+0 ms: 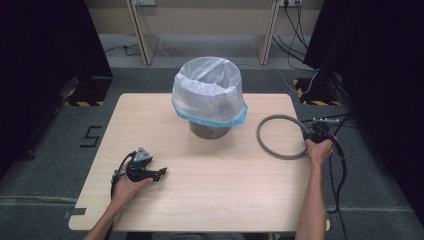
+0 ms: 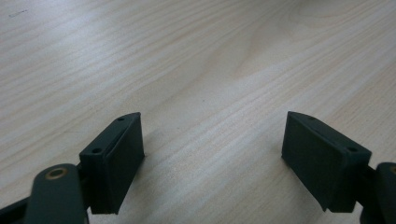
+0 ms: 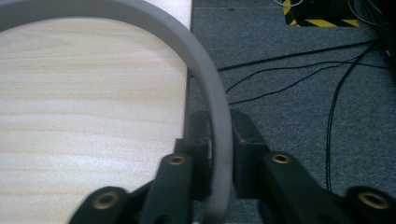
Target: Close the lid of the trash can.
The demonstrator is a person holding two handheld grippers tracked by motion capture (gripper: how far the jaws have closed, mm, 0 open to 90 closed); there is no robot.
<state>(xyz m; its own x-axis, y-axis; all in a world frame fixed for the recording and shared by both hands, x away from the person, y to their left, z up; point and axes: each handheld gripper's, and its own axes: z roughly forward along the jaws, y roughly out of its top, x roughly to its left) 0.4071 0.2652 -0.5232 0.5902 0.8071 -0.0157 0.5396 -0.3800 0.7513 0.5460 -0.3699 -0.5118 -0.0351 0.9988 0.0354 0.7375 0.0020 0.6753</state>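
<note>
My right gripper (image 3: 219,154) is clamped on the thin grey plastic ring (image 1: 280,137) at the table's (image 1: 200,200) right edge. Left gripper (image 2: 212,154) rests wide open, empty. Next, I'd say: lift level, centre over the white-bagged bin (image 1: 210,95) — lower evenly.

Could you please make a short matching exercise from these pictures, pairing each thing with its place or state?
Things:
1. grey ring
2. left gripper
3. plastic bag
4. right gripper

States:
A. open above bare wood
B. lining the bin at the table's far middle
C. shut on the ring
D. at the table's right edge, clamped at one side

Pairs: 1-D, 2-A, 3-B, 4-C
</note>
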